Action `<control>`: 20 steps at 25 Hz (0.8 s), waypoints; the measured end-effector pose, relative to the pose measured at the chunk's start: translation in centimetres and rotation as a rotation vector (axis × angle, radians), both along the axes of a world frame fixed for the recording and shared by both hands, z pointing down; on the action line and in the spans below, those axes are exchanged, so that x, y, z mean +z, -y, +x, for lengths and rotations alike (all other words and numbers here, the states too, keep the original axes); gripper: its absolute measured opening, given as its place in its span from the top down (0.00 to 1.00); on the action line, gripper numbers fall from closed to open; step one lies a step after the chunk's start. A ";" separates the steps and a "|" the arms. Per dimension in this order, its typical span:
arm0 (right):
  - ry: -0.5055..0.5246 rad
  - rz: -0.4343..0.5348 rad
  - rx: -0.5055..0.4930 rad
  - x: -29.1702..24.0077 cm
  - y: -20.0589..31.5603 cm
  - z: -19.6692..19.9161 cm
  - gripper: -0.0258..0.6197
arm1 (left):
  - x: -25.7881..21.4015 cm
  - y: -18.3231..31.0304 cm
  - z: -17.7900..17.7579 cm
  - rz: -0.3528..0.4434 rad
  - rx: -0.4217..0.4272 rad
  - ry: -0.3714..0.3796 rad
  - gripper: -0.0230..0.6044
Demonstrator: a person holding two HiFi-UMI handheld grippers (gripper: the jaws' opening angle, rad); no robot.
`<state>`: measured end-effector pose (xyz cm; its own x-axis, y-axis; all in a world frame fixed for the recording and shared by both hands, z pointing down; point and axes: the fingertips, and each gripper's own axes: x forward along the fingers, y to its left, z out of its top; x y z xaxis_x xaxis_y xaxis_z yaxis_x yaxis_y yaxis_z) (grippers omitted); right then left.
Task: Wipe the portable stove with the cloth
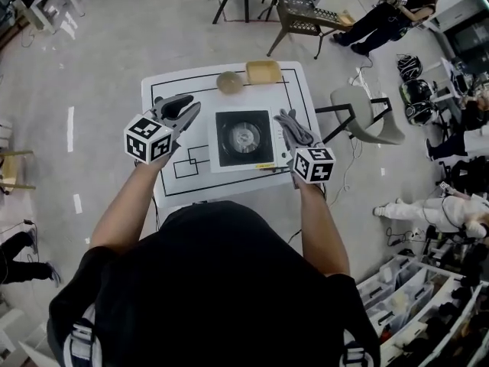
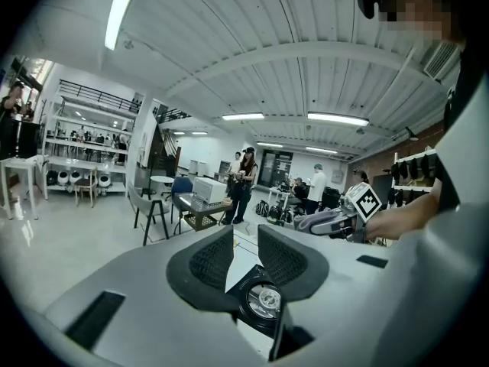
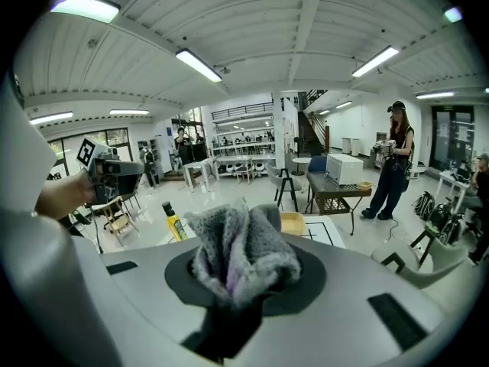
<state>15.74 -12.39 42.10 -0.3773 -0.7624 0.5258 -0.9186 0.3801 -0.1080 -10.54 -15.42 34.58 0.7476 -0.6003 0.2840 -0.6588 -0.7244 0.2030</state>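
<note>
The portable stove (image 1: 243, 138), white with a black top and a round burner, sits mid-table on a white mat. My right gripper (image 1: 293, 134) hovers at the stove's right edge, shut on a bunched grey cloth (image 1: 295, 128). The right gripper view shows the cloth (image 3: 238, 245) filling the jaws of that gripper (image 3: 244, 270). My left gripper (image 1: 194, 112) hangs above the mat left of the stove, shut and holding nothing. In the left gripper view the left gripper (image 2: 244, 237) points at the stove's burner (image 2: 264, 301), and the right gripper (image 2: 330, 222) shows beyond.
At the table's far edge stand a beige tray (image 1: 263, 72) and a round tan object (image 1: 229, 82). A yellow bottle (image 3: 174, 220) stands on the table's left. A grey chair (image 1: 367, 117) is at the right side. People stand farther back in the room.
</note>
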 end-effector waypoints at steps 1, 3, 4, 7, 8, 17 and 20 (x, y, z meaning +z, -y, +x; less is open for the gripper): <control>-0.020 -0.010 0.010 0.7 -0.3 0.2 0.78 | 0.6 0.0 0.1 -0.006 0.013 0.005 0.78; -0.064 -0.034 0.030 2.2 -1.1 0.8 0.78 | 1.9 -0.1 0.3 -0.018 0.042 0.021 0.78; -0.085 -0.048 0.041 3.0 -1.5 1.1 0.78 | 2.6 -0.2 0.5 -0.025 0.058 0.030 0.78; -0.134 -0.099 0.077 5.6 -2.9 2.2 0.78 | 4.7 -0.7 1.0 -0.048 0.104 0.050 0.78; -0.149 -0.117 0.089 6.4 -3.4 2.6 0.78 | 5.3 -0.8 1.1 -0.057 0.118 0.054 0.78; -0.332 -0.232 0.147 13.8 -7.2 5.9 0.78 | 11.9 -2.4 2.9 -0.091 0.221 0.114 0.78; -0.400 -0.259 0.128 15.8 -8.2 6.3 0.78 | 14.0 -3.2 3.6 -0.097 0.249 0.147 0.77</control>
